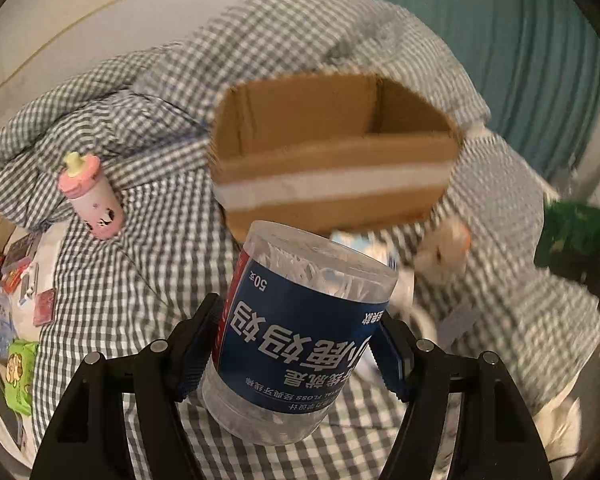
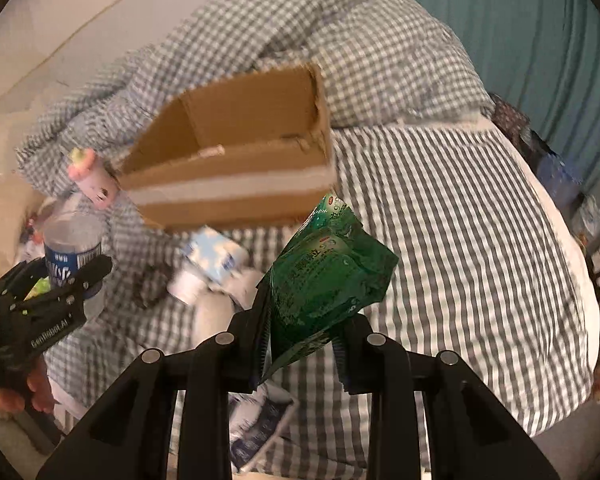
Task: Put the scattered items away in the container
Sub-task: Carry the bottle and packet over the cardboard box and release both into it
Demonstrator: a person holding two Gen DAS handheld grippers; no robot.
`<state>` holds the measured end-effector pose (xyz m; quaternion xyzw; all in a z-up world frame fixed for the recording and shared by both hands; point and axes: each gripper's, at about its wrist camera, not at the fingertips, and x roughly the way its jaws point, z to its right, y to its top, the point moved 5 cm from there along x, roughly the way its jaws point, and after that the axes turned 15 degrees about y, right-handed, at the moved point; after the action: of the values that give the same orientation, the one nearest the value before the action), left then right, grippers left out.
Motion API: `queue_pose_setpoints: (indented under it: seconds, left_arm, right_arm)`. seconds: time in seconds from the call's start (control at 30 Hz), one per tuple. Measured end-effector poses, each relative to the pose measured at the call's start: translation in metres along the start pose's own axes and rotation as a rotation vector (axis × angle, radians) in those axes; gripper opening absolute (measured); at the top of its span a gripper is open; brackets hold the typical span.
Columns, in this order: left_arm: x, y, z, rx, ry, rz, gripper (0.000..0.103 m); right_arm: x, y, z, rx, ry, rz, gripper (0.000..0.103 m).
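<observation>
An open cardboard box [image 1: 332, 152] stands on a checked bedspread; it also shows in the right wrist view [image 2: 236, 160]. My left gripper [image 1: 296, 344] is shut on a clear floss-pick jar with a blue label [image 1: 300, 332], held in front of the box; the jar and gripper also show in the right wrist view [image 2: 70, 256]. My right gripper [image 2: 300, 344] is shut on a crumpled green packet [image 2: 324, 276], held in front of the box's right corner. A pink toy bottle [image 1: 92, 196] lies left of the box.
The checked duvet [image 1: 140, 280] is bunched up behind the box. Small packets and a green snack bag [image 1: 20, 372] lie at the left edge. A blue-white tissue pack [image 2: 216, 260] and white items lie before the box. A teal curtain [image 1: 500, 40] hangs at the right.
</observation>
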<state>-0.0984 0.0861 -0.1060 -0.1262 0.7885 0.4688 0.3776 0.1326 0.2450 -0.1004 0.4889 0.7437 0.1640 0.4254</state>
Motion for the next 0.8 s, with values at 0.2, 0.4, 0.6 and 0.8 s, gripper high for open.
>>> queue_pose_setpoints:
  seconds: [0.2, 0.4, 0.6, 0.8]
  left_arm:
    - [-0.02, 0.056, -0.013, -0.052, -0.006, 0.076, 0.072]
    - [-0.007, 0.114, -0.009, -0.069, 0.001, 0.123, 0.072]
    - [0.037, 0.142, 0.006, -0.066, 0.015, 0.079, 0.072]
    - [0.05, 0.15, 0.019, -0.03, 0.113, 0.11, 0.103]
  right_arm:
    - [-0.012, 0.06, -0.021, -0.072, 0.025, 0.073, 0.027]
    - [0.009, 0.114, -0.027, -0.102, 0.082, 0.098, 0.027]
    - [0.062, 0.147, -0.016, -0.07, 0.105, 0.055, 0.029]
    - [0.057, 0.16, -0.009, -0.064, 0.085, 0.155, 0.1]
